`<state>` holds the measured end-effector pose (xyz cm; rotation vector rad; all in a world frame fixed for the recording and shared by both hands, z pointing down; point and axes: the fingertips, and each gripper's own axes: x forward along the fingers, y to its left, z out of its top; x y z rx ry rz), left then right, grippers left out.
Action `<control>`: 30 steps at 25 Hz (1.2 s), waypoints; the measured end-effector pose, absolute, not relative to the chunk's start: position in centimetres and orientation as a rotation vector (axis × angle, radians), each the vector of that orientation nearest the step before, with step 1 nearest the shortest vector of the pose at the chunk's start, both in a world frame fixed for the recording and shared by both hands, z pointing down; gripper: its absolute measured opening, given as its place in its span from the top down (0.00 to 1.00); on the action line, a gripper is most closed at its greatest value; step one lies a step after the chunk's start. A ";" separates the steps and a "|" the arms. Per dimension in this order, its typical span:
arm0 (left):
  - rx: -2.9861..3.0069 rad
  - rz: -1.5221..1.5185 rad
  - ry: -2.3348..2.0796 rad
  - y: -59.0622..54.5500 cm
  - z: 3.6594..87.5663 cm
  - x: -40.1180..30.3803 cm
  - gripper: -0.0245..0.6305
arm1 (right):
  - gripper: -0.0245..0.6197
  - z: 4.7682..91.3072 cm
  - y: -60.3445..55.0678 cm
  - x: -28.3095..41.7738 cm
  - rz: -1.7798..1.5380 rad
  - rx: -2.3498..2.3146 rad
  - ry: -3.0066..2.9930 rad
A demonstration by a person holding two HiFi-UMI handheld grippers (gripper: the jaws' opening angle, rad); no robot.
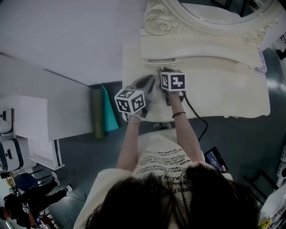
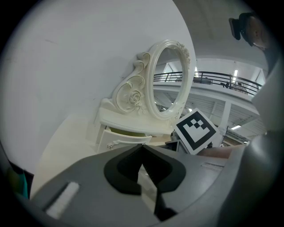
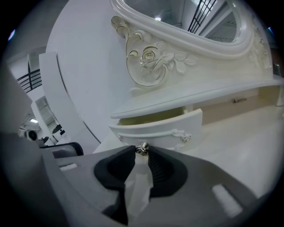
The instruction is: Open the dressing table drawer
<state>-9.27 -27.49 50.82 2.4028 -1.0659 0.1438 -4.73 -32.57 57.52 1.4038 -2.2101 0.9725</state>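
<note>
From the head view we're looking straight down on a person standing at a cream-white carved dressing table (image 1: 223, 91), both arms stretched out over its top. The left gripper (image 1: 151, 82) hovers near the table's left edge, and the right gripper (image 1: 166, 71) is just ahead of it, right up at the small cream-white curved drawer (image 1: 161, 62) under the shelf of the oval mirror (image 1: 223, 11). Over to the left gripper view: the left gripper (image 2: 142, 150) has its dark jaws pressed together at the tips with nothing caught between them. Beyond it the drawer (image 2: 126, 139) sits slid partway out below the mirror (image 2: 171, 80), and the right gripper's black-and-white marker cube (image 2: 195, 131) is close by on the right. Now the right gripper view, and here's the action: the right gripper (image 3: 142, 154) is clamped on the small silver metal knob (image 3: 142, 148) at the middle of the drawer (image 3: 159, 129) front. The drawer stands out from the table, with a yellowish strip of its inside showing above the front panel.
</note>
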 end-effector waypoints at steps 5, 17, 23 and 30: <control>2.407 0.146 -1.057 -27.2 50.8 -9.1 0.96 | 0.81 57.5 -32.1 -4.8 0.973 1.397 -2.207; 2.409 0.155 -1.043 -26.0 51.0 -8.5 0.96 | 0.81 57.4 -31.0 -4.6 0.973 1.382 -2.212; 2.412 0.154 -1.042 -25.5 50.9 -8.2 0.96 | 0.81 57.5 -30.5 -4.6 0.975 1.374 -2.216; 2.411 0.154 -1.048 -24.7 50.9 -7.9 0.96 | 0.81 57.3 -29.8 -4.5 0.973 1.367 -2.222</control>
